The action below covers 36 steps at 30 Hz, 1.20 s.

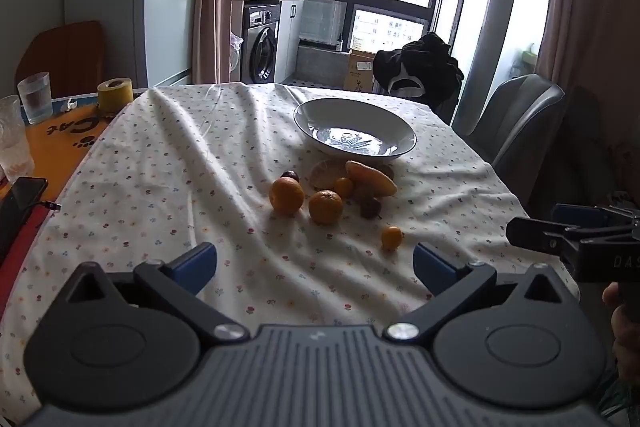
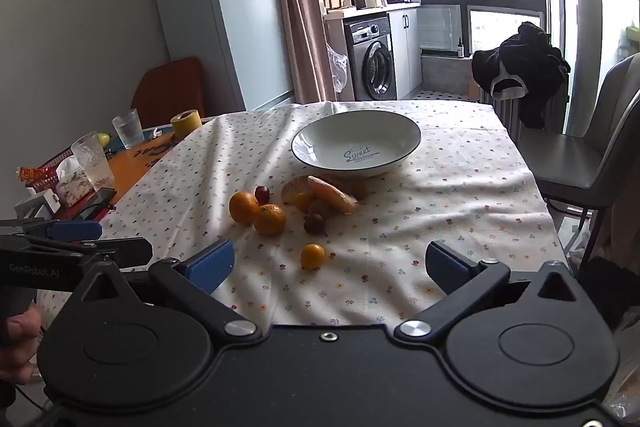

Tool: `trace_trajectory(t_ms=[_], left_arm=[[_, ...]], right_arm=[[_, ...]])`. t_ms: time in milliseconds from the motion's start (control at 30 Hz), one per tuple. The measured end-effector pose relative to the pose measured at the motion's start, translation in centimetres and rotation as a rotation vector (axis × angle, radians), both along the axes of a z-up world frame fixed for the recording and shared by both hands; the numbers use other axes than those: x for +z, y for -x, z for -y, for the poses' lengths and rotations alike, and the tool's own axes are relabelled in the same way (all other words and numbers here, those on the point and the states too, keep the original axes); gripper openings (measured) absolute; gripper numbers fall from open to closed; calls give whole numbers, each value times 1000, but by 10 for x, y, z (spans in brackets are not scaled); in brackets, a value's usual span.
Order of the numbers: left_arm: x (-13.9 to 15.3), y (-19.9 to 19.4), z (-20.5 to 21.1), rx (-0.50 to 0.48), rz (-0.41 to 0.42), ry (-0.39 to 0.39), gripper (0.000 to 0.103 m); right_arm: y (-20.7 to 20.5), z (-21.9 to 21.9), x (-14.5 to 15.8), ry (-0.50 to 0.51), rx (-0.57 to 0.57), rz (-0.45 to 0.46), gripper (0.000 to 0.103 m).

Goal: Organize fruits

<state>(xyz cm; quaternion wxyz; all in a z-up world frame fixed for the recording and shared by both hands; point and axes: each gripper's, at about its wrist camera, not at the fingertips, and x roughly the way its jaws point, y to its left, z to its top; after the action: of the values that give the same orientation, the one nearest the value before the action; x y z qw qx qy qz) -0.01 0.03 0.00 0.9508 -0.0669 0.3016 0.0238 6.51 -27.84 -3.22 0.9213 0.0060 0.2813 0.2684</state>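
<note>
Grippers point(image 2: 328, 267) agape; bowl point(image 2: 312, 137) – seemingly – fruitless.

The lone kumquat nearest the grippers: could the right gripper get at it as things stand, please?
Probably yes. The right gripper is open and the kumquat lies just ahead of its fingers on bare cloth, apart from the other fruit, with nothing between.

Your left matte-black two-finger gripper point(image 1: 315, 262): ribbed blue rubber pads point(image 1: 196, 263), silver pivot screws, round black hubs, ridged grey body. Your right black gripper point(image 2: 329, 265): same blue pads, silver screws; white "GenRobot.AI" lettering on left unit's side. Bare skin at both grips.
</note>
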Motion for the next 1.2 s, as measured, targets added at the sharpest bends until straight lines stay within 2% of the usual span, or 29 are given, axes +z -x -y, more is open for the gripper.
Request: trace_trajectory(t_ms=[233, 267, 367, 433, 633, 1200], left_arm=[[4, 5, -2, 17, 12, -3, 103], [-5, 5, 2, -1, -4, -3, 103], [-7, 7, 2, 1, -2, 1, 103], [-9, 9, 3, 1, -1, 1, 103], [2, 3, 0, -3, -4, -6, 103], [8, 5, 5, -7, 8, -11, 103]], right_arm=[[-1, 0, -5, 10, -15, -6, 103], [-2, 1, -6, 9, -18, -8, 103], [-4, 8, -12, 21, -29, -11, 103], [-3, 0, -6, 47, -33, -13, 103], [-2, 3, -3, 44, -40, -2, 103], [-3, 6, -2, 58, -58, 2, 103]])
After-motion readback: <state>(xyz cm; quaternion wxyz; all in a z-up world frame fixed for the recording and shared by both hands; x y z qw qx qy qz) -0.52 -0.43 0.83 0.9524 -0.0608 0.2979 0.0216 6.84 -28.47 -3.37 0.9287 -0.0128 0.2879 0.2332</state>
